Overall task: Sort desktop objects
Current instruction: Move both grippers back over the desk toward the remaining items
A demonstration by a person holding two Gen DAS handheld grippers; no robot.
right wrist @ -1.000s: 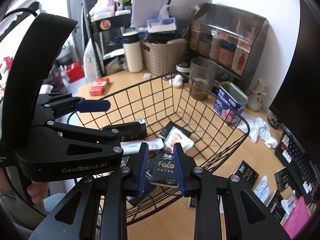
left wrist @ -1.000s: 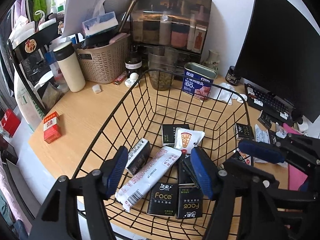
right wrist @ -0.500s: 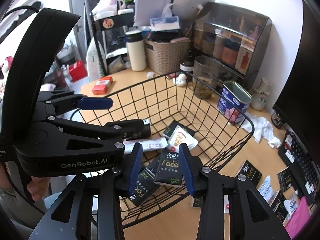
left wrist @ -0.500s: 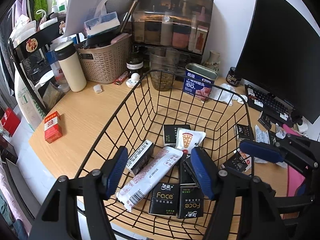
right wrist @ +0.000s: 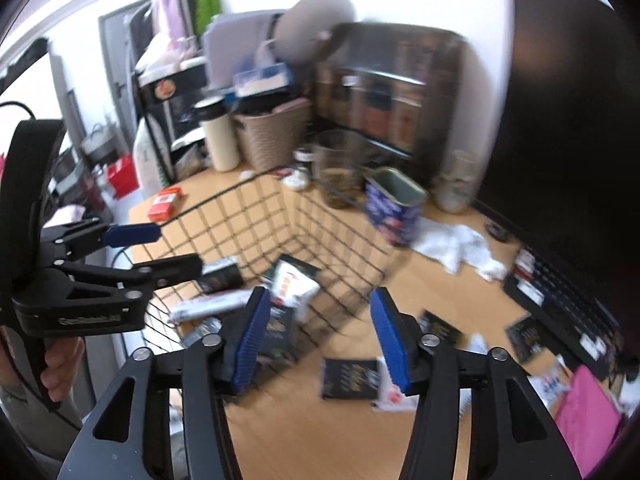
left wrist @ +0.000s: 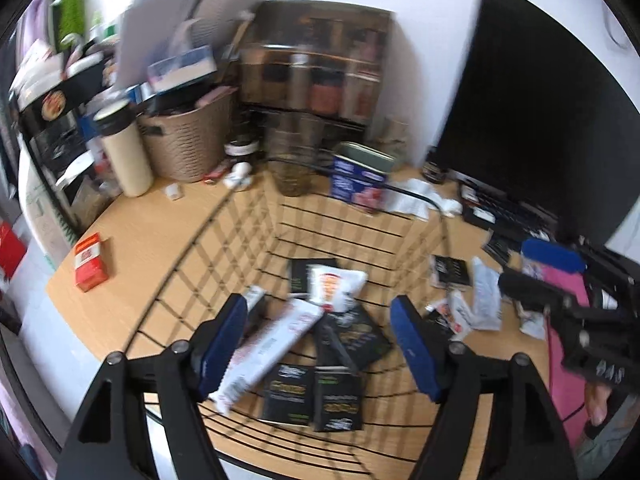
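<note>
Ahead of the left gripper (left wrist: 320, 344), jaws opening and empty, the wire basket (left wrist: 200, 236) holds about seven packets; right gripper (right wrist: 316, 340) likewise opening, empty.

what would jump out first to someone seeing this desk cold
A black wire basket fills the middle of the desk, holding black packets and a long white packet. Both the left gripper and right gripper are opening with nothing between them. More black packets lie loose right of the basket.

I'm seeing black tissue packs (left wrist: 289, 393) and a white sachet (left wrist: 334, 286) piled in the wire basket (left wrist: 192, 240); more packs (right wrist: 349, 378) loose on the desk.
</note>
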